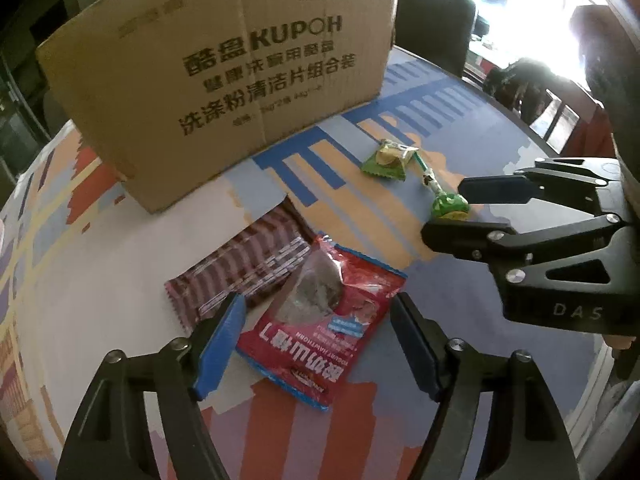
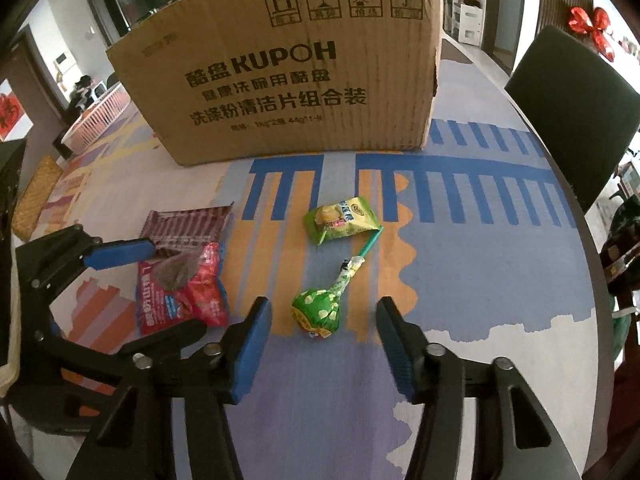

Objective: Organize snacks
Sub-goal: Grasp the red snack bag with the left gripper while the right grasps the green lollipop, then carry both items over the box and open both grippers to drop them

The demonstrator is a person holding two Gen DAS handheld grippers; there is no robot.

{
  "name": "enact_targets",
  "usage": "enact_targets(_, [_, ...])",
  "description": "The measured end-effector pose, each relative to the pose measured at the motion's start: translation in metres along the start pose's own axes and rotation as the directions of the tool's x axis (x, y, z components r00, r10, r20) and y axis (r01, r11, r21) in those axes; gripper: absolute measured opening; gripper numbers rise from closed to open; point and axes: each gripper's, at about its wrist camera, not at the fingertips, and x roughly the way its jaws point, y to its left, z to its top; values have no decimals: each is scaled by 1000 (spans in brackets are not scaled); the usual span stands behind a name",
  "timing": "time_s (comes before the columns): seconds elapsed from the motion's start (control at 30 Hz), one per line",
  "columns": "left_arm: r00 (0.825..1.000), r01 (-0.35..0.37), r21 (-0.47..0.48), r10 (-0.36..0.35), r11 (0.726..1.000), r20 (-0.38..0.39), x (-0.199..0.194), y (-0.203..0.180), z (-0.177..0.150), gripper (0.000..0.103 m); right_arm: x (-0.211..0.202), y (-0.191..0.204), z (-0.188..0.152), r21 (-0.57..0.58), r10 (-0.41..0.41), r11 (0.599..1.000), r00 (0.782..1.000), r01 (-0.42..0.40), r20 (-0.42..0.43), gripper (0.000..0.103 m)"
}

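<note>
Red snack bag point(image 1: 320, 320): on the table point(image 1: 100, 280), between the left gripper's point(image 1: 318, 346) wide-spread fingers.
Green lollipop point(image 2: 316, 312): between the right gripper's point(image 2: 324, 344) wide fingers.
Cardboard box point(image 2: 288, 72): 12 o'clock.

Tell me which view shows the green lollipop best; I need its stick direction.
Right wrist view: the green lollipop lies whole and unobstructed, stick pointing toward the box. In the left wrist view it is small, with its head partly hidden by the right tongs.
</note>
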Motion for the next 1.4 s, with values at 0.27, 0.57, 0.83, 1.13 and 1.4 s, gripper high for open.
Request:
enact_targets(0.27, [998,57,-79,-56,995,20,-1,2,-2,47,6,0,4,11,15,1000,1000,-15,5,44])
enact_targets(0.57, [997,73,-190,-65,979,50,-2,3,-8,41,1,-9,-1,16,19,1000,1000,-19,12,26])
enact_targets(0.83, [996,80,-243,-66,967,65,-6,-2,-12,40,-11,-9,-12,11,20,1000,999,-21,28,26])
enact_targets(1.13, [990,60,-311,-17,948,140,-36,-1,-12,40,-37,-6,-14,-13,22,1000,996,-21,81,26])
enact_targets(1.4, [973,47,-326,31,944,229,-72,1,0,40,-61,-1,-3,-30,38,999,988,-34,153,26])
